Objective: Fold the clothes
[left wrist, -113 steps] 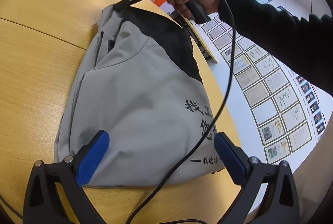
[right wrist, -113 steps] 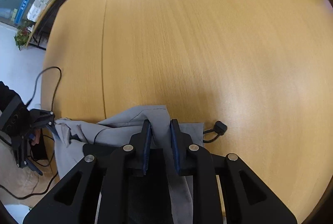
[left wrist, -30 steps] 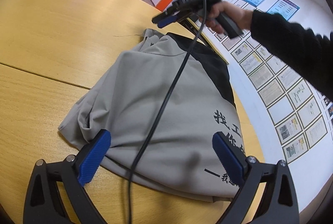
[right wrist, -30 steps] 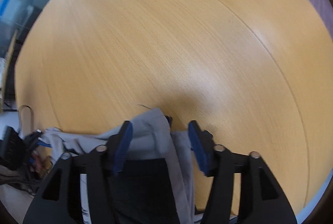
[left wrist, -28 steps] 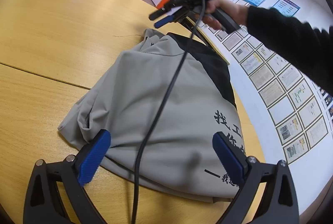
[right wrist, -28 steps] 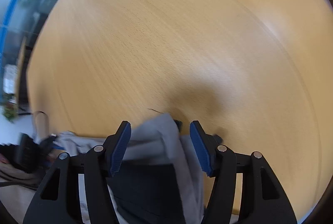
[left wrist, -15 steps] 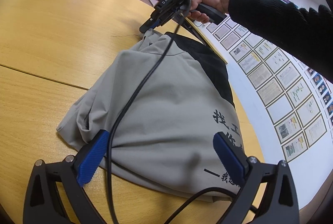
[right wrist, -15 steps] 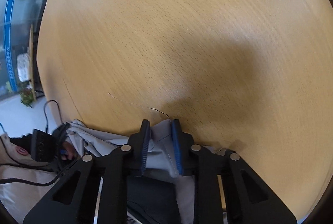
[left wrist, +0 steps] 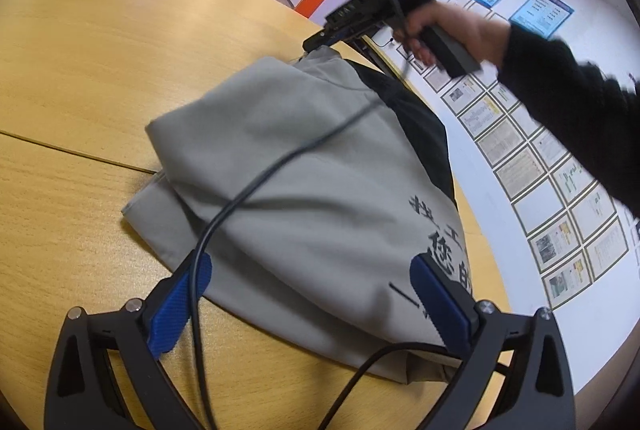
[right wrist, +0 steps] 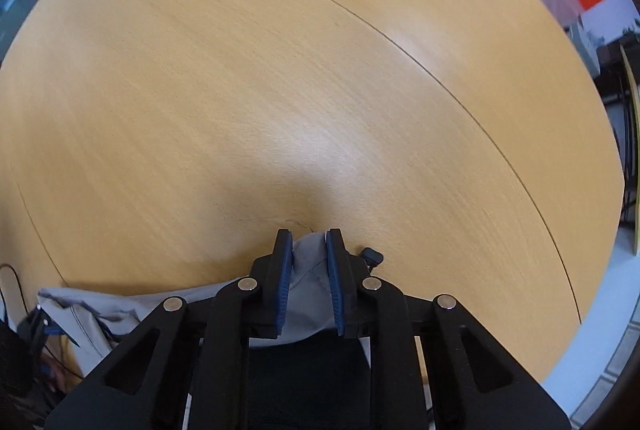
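Pinching the grey jacket (right wrist: 310, 270) far edge, the right tool (right wrist: 308, 262) grips to fold; left tool (left wrist: 308, 304) gapes empty near the tabletop (left wrist: 100, 42)

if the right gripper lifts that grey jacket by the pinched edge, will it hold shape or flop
Likely flop: the grey jacket lies in soft folds on the table, and the fabric bunches between the jaws of the right gripper. The rest would probably trail and drag. Its smooth shell may slip, and the cable lying across it could snag.
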